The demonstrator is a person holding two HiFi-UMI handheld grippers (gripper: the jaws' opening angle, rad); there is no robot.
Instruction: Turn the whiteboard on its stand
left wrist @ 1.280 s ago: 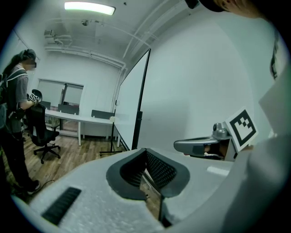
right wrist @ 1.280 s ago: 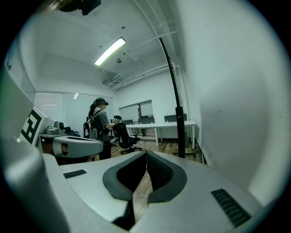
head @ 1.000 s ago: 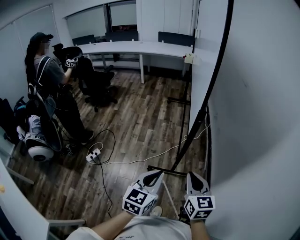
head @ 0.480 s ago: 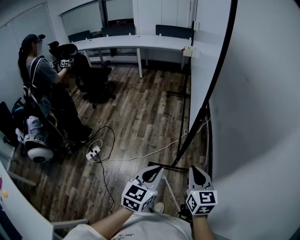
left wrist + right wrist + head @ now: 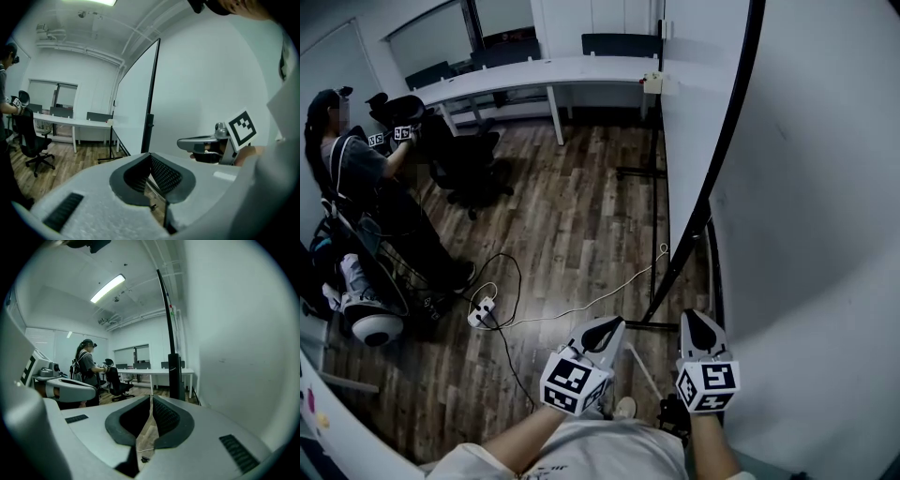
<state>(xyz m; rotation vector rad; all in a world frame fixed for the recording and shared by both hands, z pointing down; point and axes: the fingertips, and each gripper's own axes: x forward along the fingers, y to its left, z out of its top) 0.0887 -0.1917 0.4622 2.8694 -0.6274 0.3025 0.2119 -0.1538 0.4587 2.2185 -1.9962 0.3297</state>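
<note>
The whiteboard (image 5: 825, 187) fills the right side of the head view, its black frame edge (image 5: 722, 141) slanting down to the stand's foot (image 5: 649, 323) on the wood floor. My left gripper (image 5: 605, 328) and right gripper (image 5: 698, 323) hover side by side just short of that foot, both shut with nothing between the pads. In the left gripper view the shut left gripper (image 5: 150, 157) points at the black frame edge (image 5: 151, 98), with the right gripper (image 5: 206, 143) beside it. In the right gripper view the right gripper (image 5: 151, 399) faces the black post (image 5: 176, 376); the white board face (image 5: 234, 333) is at right.
A second white panel (image 5: 684, 84) on a black-footed stand (image 5: 639, 173) stands beyond the frame. A person (image 5: 356, 178) sits at left near black office chairs (image 5: 459, 159). A long white desk (image 5: 534, 75) lines the back. A power strip (image 5: 483, 309) and cables lie on the floor.
Both grippers have risen a little in the head view, closer to the stand's foot. The room has slid leftward and down in the view. Both pairs of jaws stay shut.
</note>
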